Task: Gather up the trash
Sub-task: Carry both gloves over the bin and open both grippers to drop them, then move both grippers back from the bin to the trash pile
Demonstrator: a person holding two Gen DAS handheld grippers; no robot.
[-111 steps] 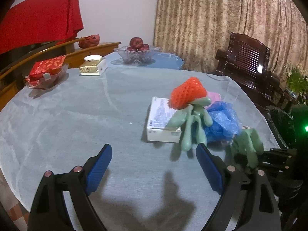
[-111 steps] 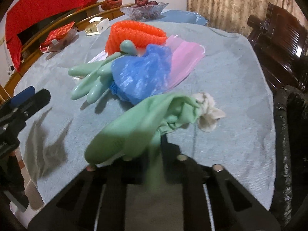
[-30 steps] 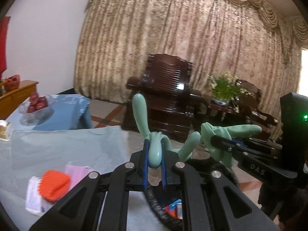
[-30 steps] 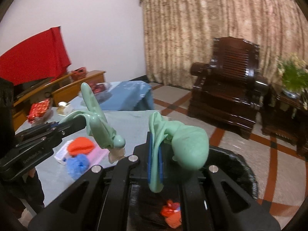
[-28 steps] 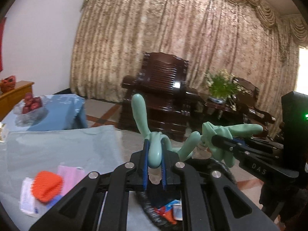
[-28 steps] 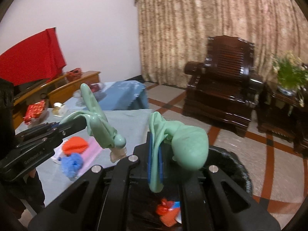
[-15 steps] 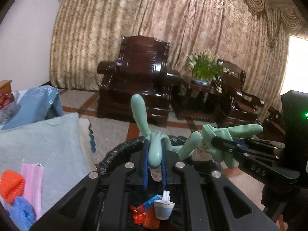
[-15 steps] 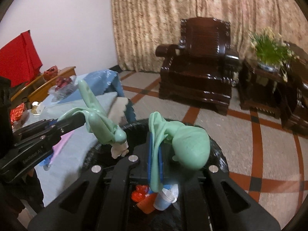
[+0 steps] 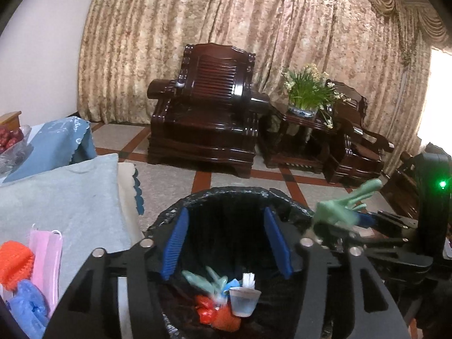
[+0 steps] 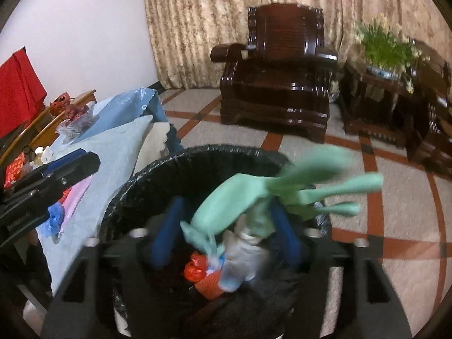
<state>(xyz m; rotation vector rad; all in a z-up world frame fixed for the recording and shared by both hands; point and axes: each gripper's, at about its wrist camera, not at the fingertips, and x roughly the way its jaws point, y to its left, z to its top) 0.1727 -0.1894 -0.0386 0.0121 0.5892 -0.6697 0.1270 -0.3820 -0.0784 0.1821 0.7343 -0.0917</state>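
Both grippers hang over a black-lined trash bin [image 9: 226, 195]. My left gripper [image 9: 226, 245] is open and empty; a green rubber glove [image 9: 206, 281] lies in the bin beside a paper cup [image 9: 244, 301] and red wrappers. My right gripper [image 10: 226, 234] is open; a second green glove [image 10: 254, 195], blurred, is between its jaws over the bin [image 10: 180, 155]. In the left wrist view this glove [image 9: 339, 206] shows at the right gripper's tip. An orange foam net [image 9: 14, 262], a pink mask [image 9: 45, 257] and a blue plastic wad [image 9: 25, 305] lie on the table.
The table with a pale blue cloth [image 9: 70, 197] stands left of the bin. A dark wooden armchair [image 9: 203, 113], a side table with a potted plant [image 9: 308, 96] and a second chair stand along the curtained wall. The floor is tiled.
Both grippers have opened over the bin. The left glove has dropped into the bin. The right glove has come loose and is falling between the right jaws.
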